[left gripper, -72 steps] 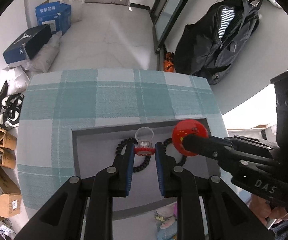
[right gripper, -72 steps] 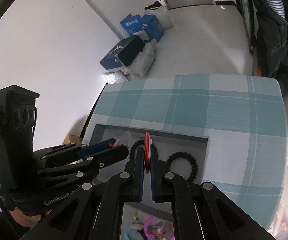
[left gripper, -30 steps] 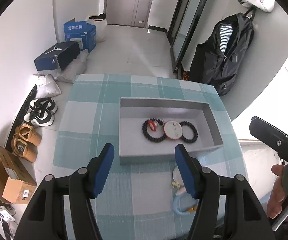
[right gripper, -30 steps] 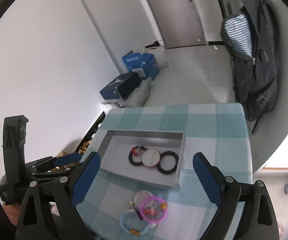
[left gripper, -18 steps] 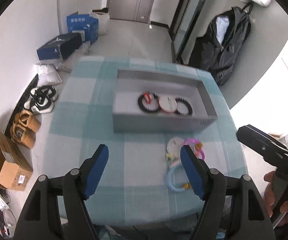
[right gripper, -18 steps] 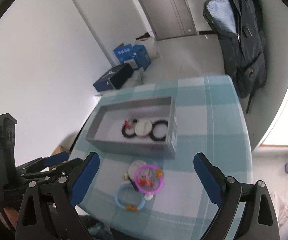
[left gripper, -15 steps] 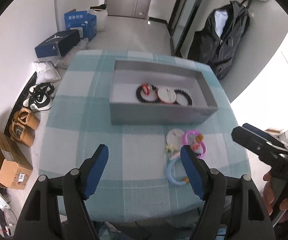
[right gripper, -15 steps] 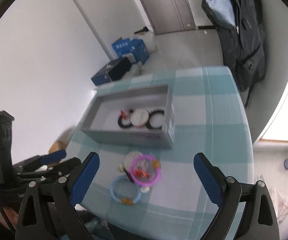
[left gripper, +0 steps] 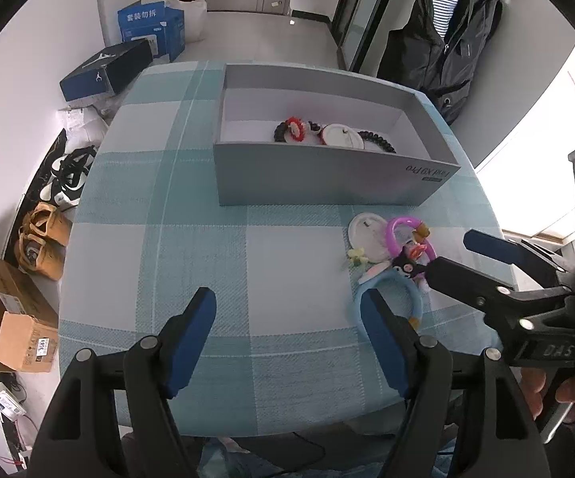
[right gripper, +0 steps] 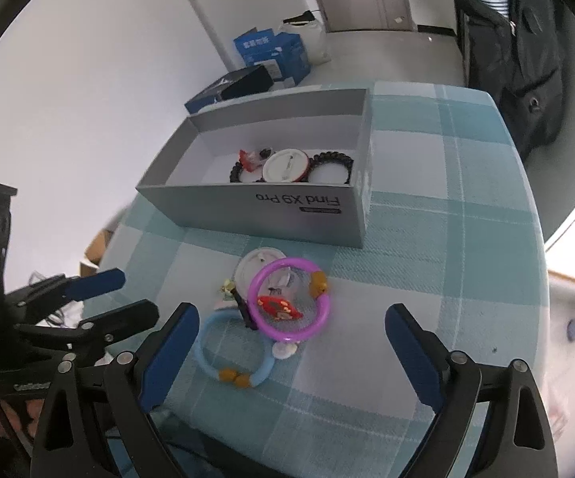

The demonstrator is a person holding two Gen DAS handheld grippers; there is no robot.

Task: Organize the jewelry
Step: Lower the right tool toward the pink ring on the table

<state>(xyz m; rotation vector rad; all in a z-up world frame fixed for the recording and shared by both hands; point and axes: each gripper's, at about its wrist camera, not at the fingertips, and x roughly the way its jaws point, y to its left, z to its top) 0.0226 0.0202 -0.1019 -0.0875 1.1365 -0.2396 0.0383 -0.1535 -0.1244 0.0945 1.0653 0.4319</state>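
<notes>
Jaws on both grippers stand spread wide and carry nothing: the left gripper (left gripper: 287, 322) fills the bottom of its own view with bare checked cloth between its blue pads, and the right gripper (right gripper: 291, 338) frames the loose pile from the lower edge of its view. What remains to sort lies on the surface (right gripper: 466, 239) just in front of the grey box (right gripper: 271, 209): a purple bangle (right gripper: 289, 298) lying over a white disc (right gripper: 257, 267) and a small red charm (right gripper: 277, 306), with a light blue bangle (right gripper: 233, 352) beside it toward lower left. Inside the box, at mid frame, sit two black bead bracelets, a red-rimmed white disc (right gripper: 285, 165) and a small red piece. Taking the purple bangle next looks sensible, since it sits on top; a good grasp would probably close across its rim on the side clear of the orange bead, so that the disc and charm beneath are not dragged along. Its hard, smooth band may slip, so a square, centred pinch seems wise. In the left view the right gripper reaches in from the right edge, angled down, with its lower finger tip close by the pile. The left gripper hangs well apart from the pile, level and pointed toward the box.
</notes>
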